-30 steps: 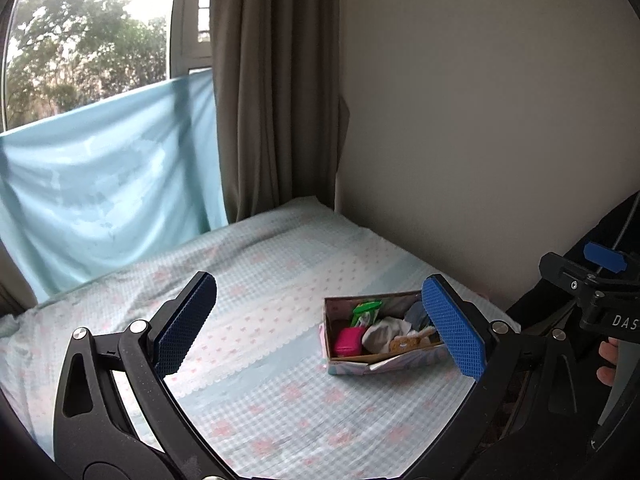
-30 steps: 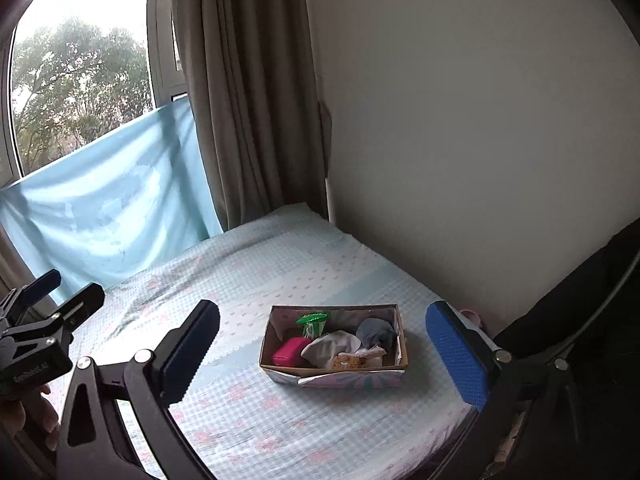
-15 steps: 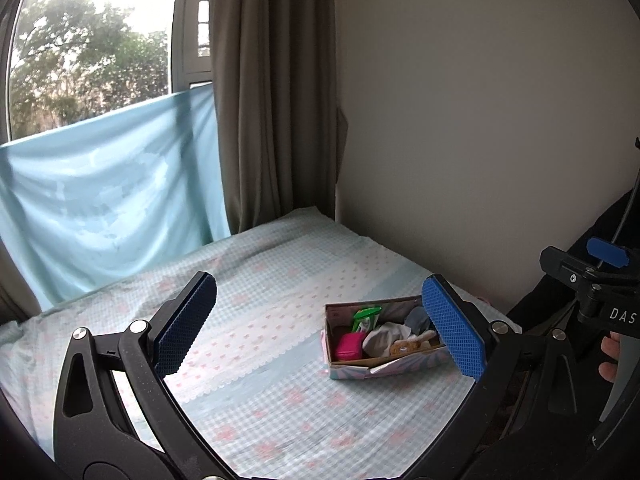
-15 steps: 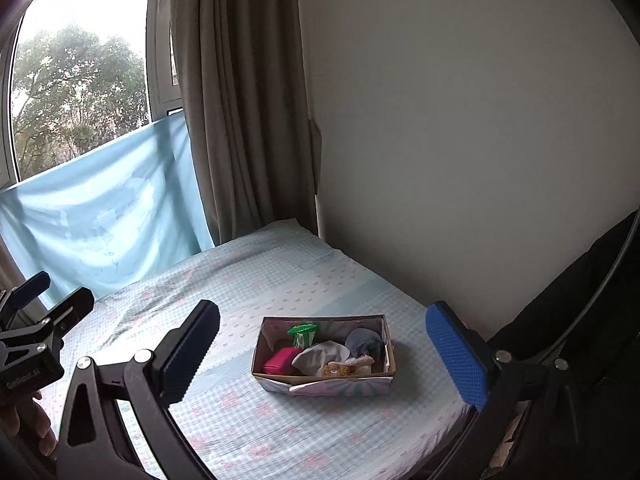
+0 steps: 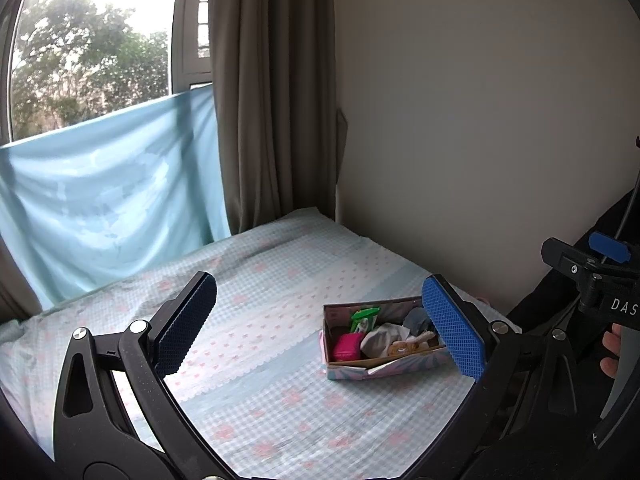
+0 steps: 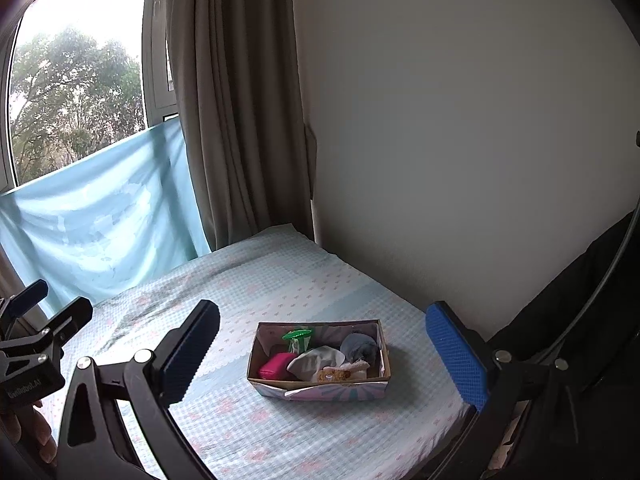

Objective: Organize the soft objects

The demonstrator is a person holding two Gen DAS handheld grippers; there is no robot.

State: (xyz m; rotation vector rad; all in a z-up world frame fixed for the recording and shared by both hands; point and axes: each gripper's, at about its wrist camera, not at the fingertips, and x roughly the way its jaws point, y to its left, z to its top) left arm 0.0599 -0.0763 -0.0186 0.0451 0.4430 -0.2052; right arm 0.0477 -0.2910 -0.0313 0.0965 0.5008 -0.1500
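A small cardboard box (image 5: pixel 362 372) (image 6: pixel 320 394) sits on the bed near its right edge. It holds a pink item (image 6: pixel 276 366), a green item (image 6: pixel 298 336), a white cloth (image 6: pixel 316 360), a grey-blue cloth (image 6: pixel 358 346) and a small brown plush (image 6: pixel 334 375). My left gripper (image 5: pixel 320 326) is open and empty, held well above and back from the box. My right gripper (image 6: pixel 324 350) is open and empty, also back from the box, which shows between its blue pads.
The bed (image 5: pixel 260 312) has a light blue checked sheet with pink flowers. A wall (image 6: pixel 460 140) runs along its right side. A brown curtain (image 6: pixel 236 120), a window and a hung blue cloth (image 5: pixel 108 192) stand behind it.
Both grippers have drawn back and tilted up a little, so the box sits lower and smaller in both views. Both stay open and empty.
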